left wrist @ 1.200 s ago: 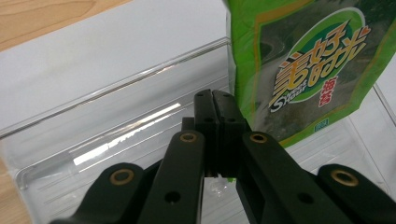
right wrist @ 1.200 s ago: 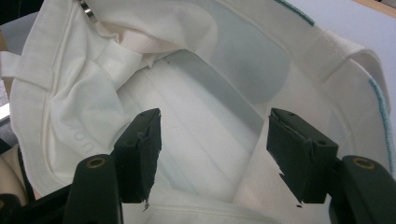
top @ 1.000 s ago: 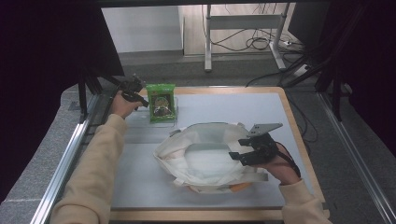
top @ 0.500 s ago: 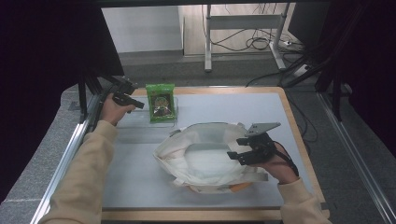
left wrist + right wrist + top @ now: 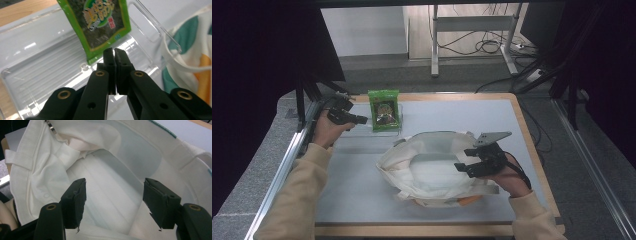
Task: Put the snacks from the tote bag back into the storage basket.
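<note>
From the high view, my left tongs [image 5: 362,120] sit at the far left of the tabletop [image 5: 532,120], their tips just beside the green snack packet [image 5: 384,108] that lies on a clear plastic tray [image 5: 362,131], while my right tongs [image 5: 463,168] hover at the right rim of the white cloth bag [image 5: 412,172], whose mouth gapes toward the middle of the tabletop. From the left gripper view, my left tongs [image 5: 114,52] are pressed together with nothing between them, their tips at the packet's [image 5: 100,22] near edge, over the ribbed tray [image 5: 42,72]; the bag [image 5: 190,50] shows off to the right. From the right gripper view, my right tongs [image 5: 115,195] stand spread over the bag's [image 5: 45,177] open mouth, and I cannot tell whether they touch the cloth. I judge the step in hand is picking up the packet for bagging: next, I must part the left tongs, pinch the packet's edge, and carry it right into the bag.
</note>
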